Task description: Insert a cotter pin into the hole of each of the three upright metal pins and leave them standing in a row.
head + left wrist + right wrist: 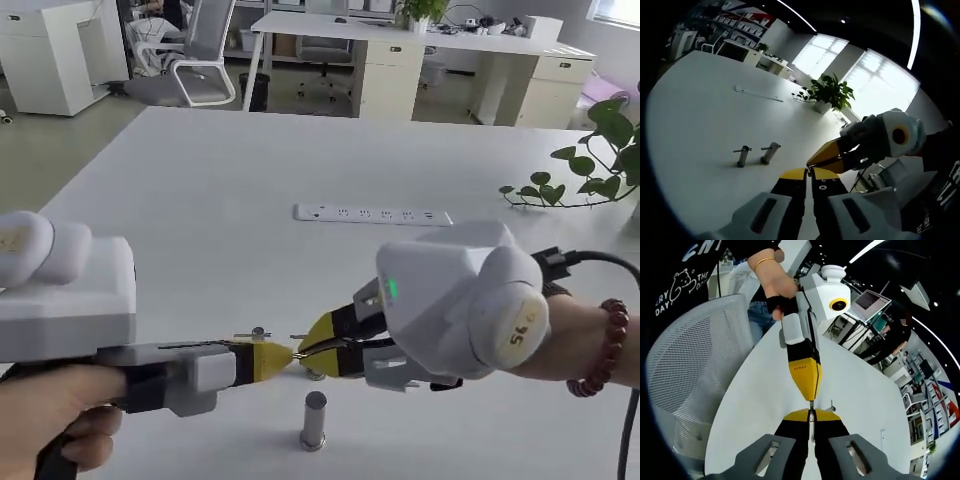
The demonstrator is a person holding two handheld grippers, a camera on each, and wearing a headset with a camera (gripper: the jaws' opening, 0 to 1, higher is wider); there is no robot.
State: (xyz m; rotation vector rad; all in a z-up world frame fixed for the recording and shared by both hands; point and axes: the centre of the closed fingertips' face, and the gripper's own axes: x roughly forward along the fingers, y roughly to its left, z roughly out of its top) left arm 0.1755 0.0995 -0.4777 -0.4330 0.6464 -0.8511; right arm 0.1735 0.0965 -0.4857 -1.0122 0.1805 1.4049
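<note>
A small cotter pin hangs between the yellow tips of both grippers above the white table. My left gripper comes in from the left and my right gripper from the right, both shut on it tip to tip. In the right gripper view a thin metal leg runs between my own jaws. A bare upright metal pin stands nearest me. Two upright pins stand side by side, each with a cotter pin through its top. One of them peeks over the left gripper.
A white power strip lies at mid table, and a trailing green plant sits at the right edge. A grey mesh chair stands beside the table's near side. Desks and office chairs fill the room behind.
</note>
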